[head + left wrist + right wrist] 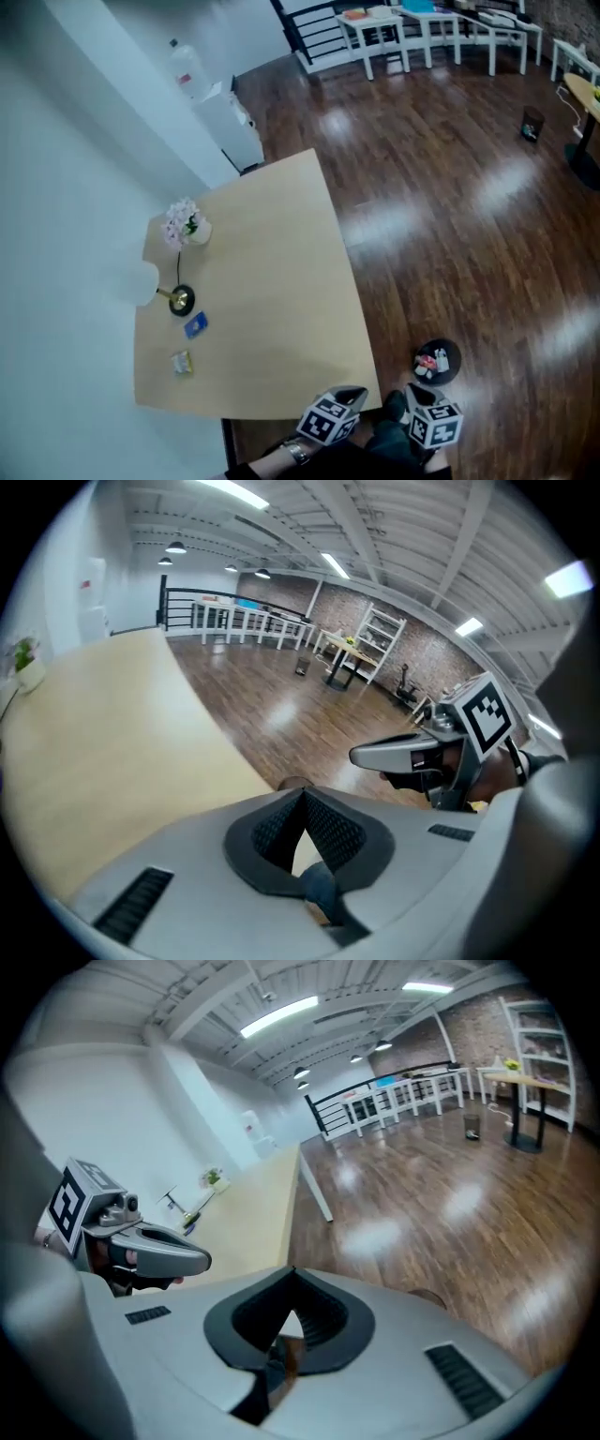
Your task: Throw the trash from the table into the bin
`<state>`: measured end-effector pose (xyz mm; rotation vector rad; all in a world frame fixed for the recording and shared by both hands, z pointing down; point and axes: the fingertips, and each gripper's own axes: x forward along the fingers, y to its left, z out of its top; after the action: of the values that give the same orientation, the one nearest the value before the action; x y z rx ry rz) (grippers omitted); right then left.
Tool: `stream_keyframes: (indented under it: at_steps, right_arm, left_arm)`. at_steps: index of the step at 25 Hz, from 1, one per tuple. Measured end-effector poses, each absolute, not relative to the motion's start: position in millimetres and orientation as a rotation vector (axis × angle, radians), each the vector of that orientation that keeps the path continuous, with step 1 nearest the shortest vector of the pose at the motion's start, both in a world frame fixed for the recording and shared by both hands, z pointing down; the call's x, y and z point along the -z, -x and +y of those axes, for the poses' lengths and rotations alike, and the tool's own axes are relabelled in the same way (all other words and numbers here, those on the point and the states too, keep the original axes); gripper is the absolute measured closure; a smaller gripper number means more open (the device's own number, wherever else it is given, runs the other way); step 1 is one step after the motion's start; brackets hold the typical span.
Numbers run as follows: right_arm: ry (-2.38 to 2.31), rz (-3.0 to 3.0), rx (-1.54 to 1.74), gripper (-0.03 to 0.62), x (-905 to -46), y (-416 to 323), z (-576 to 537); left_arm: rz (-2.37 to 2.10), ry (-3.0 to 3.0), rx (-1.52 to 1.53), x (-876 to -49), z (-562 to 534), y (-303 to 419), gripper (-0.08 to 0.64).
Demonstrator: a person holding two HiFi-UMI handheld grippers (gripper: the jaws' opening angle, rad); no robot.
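At the near edge of the pale wooden table (272, 309), you hold both tools low and close to your body, side by side just off the table's near right corner. Your left gripper (302, 793) has its jaws pressed together at the tips, with nothing pinched between the black ribbed pads. Your right gripper (292, 1272) is the same: its jaws are closed tip to tip and carry nothing. Each tool's own view catches the other alongside it, with the table stretching away beyond. The trash lies on the table, well apart from both tools, along the table's left side. A small blue flat packet (195, 325) lies there, and a small yellowish packet (182, 362) sits a little nearer to you, closer to the near left corner. Just beyond the blue packet on that same side stands a lamp with a round black base (182, 301) and a white shade (139, 283) that overhangs the table's left edge. Further along the left side, a small white pot of pink flowers (187, 225) stands upright. The small round black bin (451, 361) sits on the dark wooden floor (450, 216), just off the table's near right corner and near your right gripper. It already holds a few red and white scraps.
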<state>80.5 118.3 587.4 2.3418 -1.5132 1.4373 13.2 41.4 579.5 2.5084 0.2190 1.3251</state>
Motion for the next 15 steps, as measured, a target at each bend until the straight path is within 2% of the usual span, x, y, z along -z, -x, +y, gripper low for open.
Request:
stream_keyframes:
  at_steps: [5,15]
  right_arm:
    - [-2.129,-1.733,-1.309,0.586,-557,-22,6]
    - [-1.576,-2.034,-1.041,0.586,-542,144,-197]
  left_arm:
    - [-0.078,-2.468,-1.235,-567,-64,69,0.558]
    - [-0.612,-2.328,-0.986,-557,-245,245,0.558]
